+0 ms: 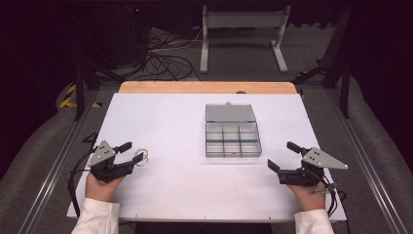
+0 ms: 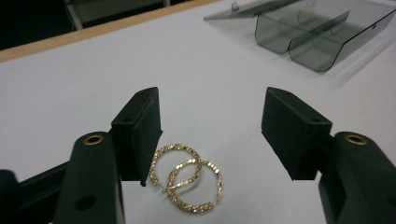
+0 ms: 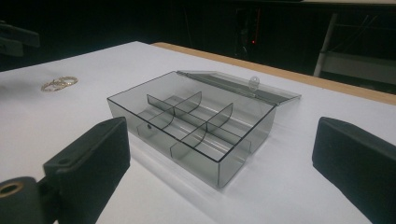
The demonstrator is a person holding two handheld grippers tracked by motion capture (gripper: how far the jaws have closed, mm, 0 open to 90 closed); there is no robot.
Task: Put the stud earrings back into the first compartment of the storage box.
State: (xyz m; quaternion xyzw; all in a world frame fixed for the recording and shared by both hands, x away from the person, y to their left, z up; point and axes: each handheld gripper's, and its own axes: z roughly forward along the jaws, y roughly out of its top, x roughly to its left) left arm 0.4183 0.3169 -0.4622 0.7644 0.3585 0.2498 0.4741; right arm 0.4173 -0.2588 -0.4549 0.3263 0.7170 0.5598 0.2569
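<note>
Two gold hoop earrings (image 2: 187, 177) lie overlapped on the white table (image 1: 170, 126), at its left (image 1: 141, 158). My left gripper (image 2: 215, 126) stands open over them; the hoops rest between its jaws, close by the left pad and well apart from the right one. From above, the left gripper (image 1: 132, 152) sits at the table's left front. A smoky clear box (image 1: 233, 139) with several compartments, all bare, stands mid-table with its lid (image 1: 230, 112) laid back. My right gripper (image 3: 224, 154) is open, aimed at the box (image 3: 196, 121), with nothing between its jaws; it sits at the right front (image 1: 281, 155).
A wooden strip (image 1: 207, 87) runs along the table's far edge. Beyond it are a grey metal stand (image 1: 241, 36) and loose cables (image 1: 165, 61) on the floor. The earrings (image 3: 58, 83) and the left gripper (image 3: 14, 39) show far off in the right gripper view.
</note>
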